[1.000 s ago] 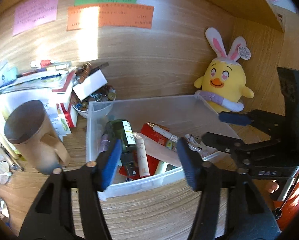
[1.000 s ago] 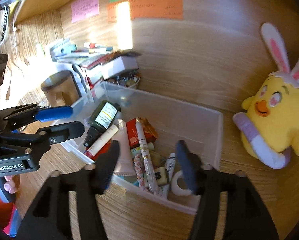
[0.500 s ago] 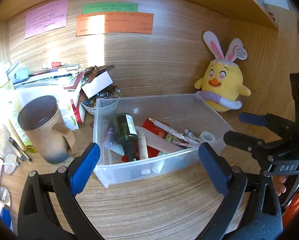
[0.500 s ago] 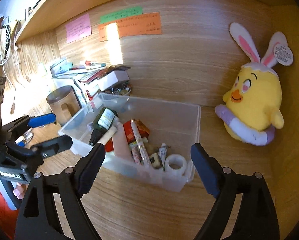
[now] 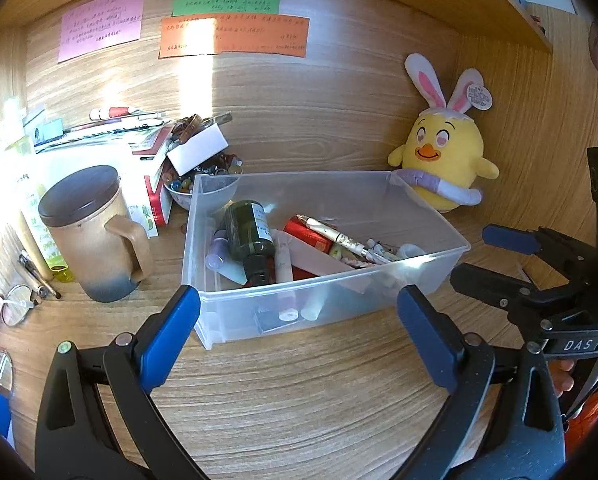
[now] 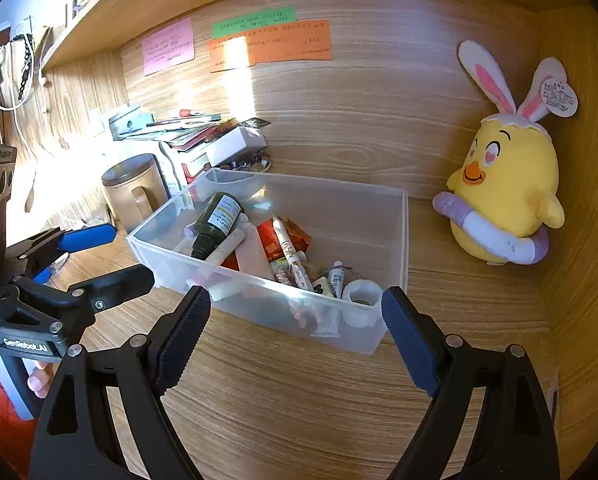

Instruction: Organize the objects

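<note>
The wooden counter (image 5: 299,400) carries everything, with a wood-grain back wall behind it. At its middle sits the clear plastic bin (image 5: 379,292), loaded with small things and resting flat on the counter just ahead of both tools. At about 2 o'clock from the bin stands a yellow chick plush (image 5: 443,160) with rabbit ears, close to the bin's far right corner. At 9 o'clock is a tan lidded mug (image 5: 95,236), handle turned toward the bin; a pile of books and boxes (image 5: 147,140) lies at 11 o'clock.

The left gripper (image 5: 297,312) has its jaws released, blue pads spread wide on either side of the bin's near wall, nothing between them. The right gripper (image 6: 295,320) is likewise released — its dark pads stand apart before the bin's near right corner, empty.

Inside the bin a dark green bottle (image 5: 247,236) lies on its side at the left end, cap toward the near wall. A white pen (image 5: 335,236) rests across a red packet (image 5: 311,236) at the centre — and a roll of white tape (image 6: 363,294) sits in the near right corner
</note>
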Available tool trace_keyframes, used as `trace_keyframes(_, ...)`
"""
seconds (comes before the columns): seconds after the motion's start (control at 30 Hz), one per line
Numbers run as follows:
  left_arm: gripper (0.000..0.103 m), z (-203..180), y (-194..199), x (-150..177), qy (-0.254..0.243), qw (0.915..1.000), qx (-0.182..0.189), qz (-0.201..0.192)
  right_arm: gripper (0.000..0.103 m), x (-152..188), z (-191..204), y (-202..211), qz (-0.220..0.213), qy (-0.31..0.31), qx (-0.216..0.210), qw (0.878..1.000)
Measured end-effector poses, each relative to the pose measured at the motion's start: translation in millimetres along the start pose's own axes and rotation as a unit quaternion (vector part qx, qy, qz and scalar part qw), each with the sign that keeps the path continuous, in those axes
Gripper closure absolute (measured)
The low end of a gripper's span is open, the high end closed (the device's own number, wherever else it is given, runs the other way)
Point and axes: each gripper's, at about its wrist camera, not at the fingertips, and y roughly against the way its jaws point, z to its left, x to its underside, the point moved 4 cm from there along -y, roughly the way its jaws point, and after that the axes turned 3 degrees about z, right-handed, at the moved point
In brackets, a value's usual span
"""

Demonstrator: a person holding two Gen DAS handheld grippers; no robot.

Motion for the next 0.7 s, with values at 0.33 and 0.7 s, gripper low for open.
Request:
trace_keyframes(0.33,0.003,-2.6,-1.6,3.0,-0.004,1.0,-0.004,0.001,0.017,3.7,-7.3,-0.4,0.005,-0.014,-0.002,1.0)
trace_keyframes(0.7,0.002,-7.5,-3.5,2.9,-0.009,1.0,0.001,0.003,0.016,4.8,-10.0,-1.2,0.006,-0.025,-0.009,1.0)
